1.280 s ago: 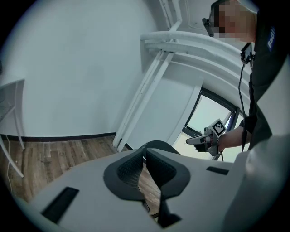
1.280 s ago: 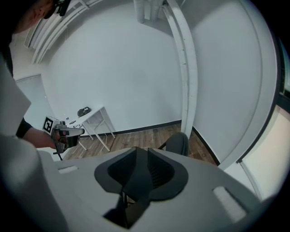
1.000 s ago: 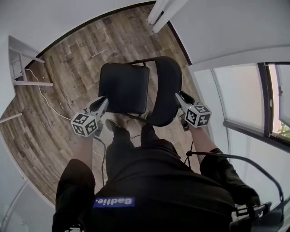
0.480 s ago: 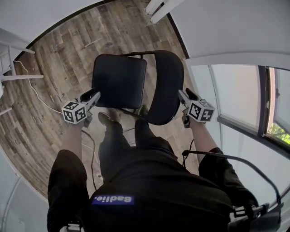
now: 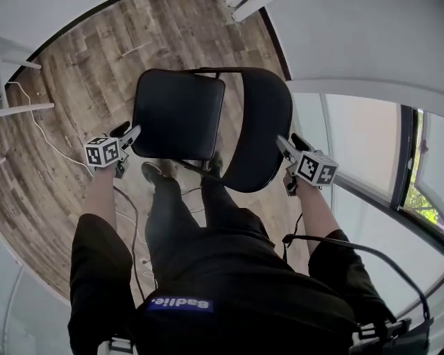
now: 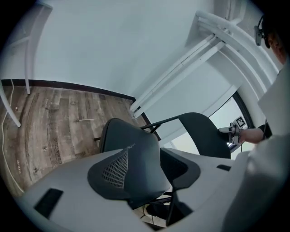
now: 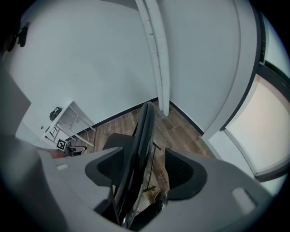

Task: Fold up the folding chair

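Left gripper: jaws just opened, spread around the near left corner of the seat. Right gripper: jaws just opened, straddling the backrest edge, not clamped. Chair is unfolded.

- Wood-plank floor: brown boards laid in mixed tones, filling the left and far part of the head view.
- Dark skirting board: runs along the foot of the white wall at the far edge of the floor.
- White cable: lies loose on the floor at the left.
- White furniture legs: stand at the far left, beside the cable.
- White shelf unit: stands against the wall.
- White pipes: two, side by side, at the far wall.
- Window: at the right, with green foliage outside.
- Black cable: arcs at the near right.
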{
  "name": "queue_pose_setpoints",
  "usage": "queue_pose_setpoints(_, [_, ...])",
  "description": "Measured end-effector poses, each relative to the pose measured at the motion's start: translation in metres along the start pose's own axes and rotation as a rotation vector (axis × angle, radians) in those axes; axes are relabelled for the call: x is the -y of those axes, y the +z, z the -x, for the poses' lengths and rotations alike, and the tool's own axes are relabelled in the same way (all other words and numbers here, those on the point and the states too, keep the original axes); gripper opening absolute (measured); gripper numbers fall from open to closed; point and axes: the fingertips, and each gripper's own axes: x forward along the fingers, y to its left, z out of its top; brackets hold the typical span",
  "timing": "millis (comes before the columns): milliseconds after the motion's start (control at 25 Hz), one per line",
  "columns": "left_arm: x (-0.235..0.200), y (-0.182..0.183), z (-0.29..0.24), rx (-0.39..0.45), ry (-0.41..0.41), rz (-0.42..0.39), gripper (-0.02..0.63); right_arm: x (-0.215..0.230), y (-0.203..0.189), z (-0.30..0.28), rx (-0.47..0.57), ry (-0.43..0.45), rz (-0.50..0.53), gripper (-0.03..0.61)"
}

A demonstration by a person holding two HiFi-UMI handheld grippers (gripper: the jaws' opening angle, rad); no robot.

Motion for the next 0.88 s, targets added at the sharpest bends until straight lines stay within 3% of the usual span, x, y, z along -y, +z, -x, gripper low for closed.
queue_pose_setpoints(480, [-0.084,-0.048,-0.049,-0.069,0.015,0.091,0.234,0.000,-0.019,-0.030,-0.083,-0.049,0.010,0.258])
queue_pose_setpoints(680, [-0.116,-0.072,-0.070,-0.123,0.012,0.117,0.265,0.000,-0.028,-0.047,-0.113,-0.030,-0.005,0.258])
queue_pose_setpoints(880, [-0.132,-0.090,-0.083,-0.156,-0.048,0.159,0.275,-0.006,-0.034,-0.054,-0.157,0.016,0.008,0.256])
